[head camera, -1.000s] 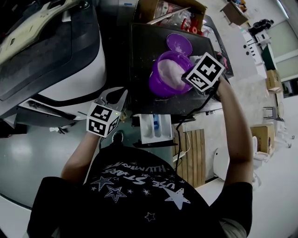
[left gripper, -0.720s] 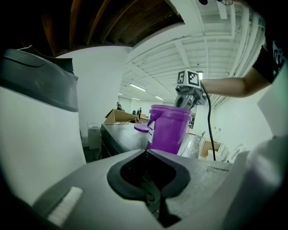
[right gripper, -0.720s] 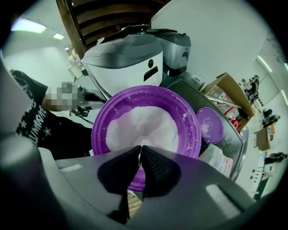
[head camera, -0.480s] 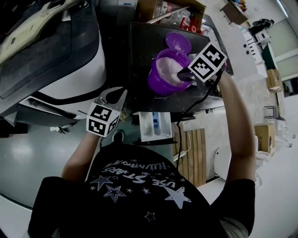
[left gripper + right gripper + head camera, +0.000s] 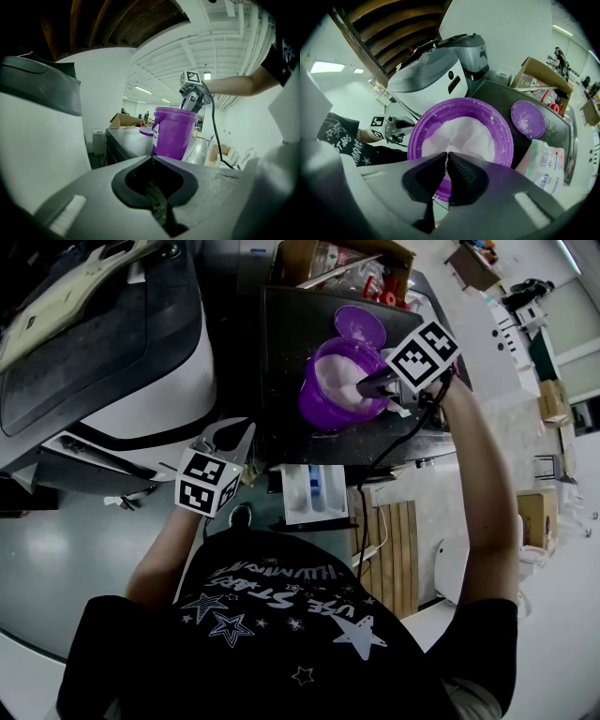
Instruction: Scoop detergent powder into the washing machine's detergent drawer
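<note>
A purple bucket (image 5: pixel 323 404) of white detergent powder (image 5: pixel 464 133) stands on a dark table (image 5: pixel 281 352), with its purple lid (image 5: pixel 359 326) lying just behind it. My right gripper (image 5: pixel 363 387) hangs over the powder near the bucket's right rim with its jaws shut (image 5: pixel 446 157). Only a thin pale sliver shows between the tips, and no scoop shows. The white detergent drawer (image 5: pixel 314 495) is pulled out below the table edge. My left gripper (image 5: pixel 232 430) is shut and empty (image 5: pixel 151 161), to the left of the drawer and level with the table top.
A white and grey washing machine (image 5: pixel 141 352) fills the left side. A cardboard box (image 5: pixel 337 263) of packets sits at the table's back, and a plastic bag (image 5: pixel 546 161) lies to the right of the bucket. A wooden slat panel (image 5: pixel 389 549) stands on the floor to the right of the drawer.
My right gripper has drifted up and to the right along the bucket's rim, still over the powder. The left gripper has stayed where it was.
</note>
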{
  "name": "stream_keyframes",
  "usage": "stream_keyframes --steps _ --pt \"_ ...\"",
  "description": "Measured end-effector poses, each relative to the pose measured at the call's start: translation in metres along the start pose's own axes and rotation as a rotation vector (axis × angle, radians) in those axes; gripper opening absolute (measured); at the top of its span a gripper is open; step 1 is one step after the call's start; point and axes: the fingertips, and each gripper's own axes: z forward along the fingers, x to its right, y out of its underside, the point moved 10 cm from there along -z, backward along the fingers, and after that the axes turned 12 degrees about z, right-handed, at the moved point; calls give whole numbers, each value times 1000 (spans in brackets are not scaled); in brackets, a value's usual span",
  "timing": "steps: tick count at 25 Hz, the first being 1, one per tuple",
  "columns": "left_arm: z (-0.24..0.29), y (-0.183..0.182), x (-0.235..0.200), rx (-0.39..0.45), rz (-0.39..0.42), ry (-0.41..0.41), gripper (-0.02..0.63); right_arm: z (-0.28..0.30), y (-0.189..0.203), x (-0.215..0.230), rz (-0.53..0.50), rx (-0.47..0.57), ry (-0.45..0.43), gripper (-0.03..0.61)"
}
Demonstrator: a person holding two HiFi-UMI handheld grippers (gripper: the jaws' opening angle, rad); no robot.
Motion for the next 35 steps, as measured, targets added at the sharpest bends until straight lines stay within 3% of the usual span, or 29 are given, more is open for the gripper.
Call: stream_keyframes --steps 13,18,21,25,30,35 --pt "-9 3 8 -13 5 -18 2 -16 23 14 204 216 -161 35" --pt "-10 3 14 -19 8 -19 2 -27 42 23 298 336 -144 35" --pt "-11 1 18 -18 12 -23 2 -30 49 26 322 432 -221 35" --pt "-14 -3 24 -16 20 -31 2 -29 59 22 359 559 -409 35" --pt "-21 -3 38 -21 22 -42 2 -34 85 23 454 704 -465 35" --pt "-29 -3 53 -23 27 -47 2 -38 102 11 486 780 -555 35"
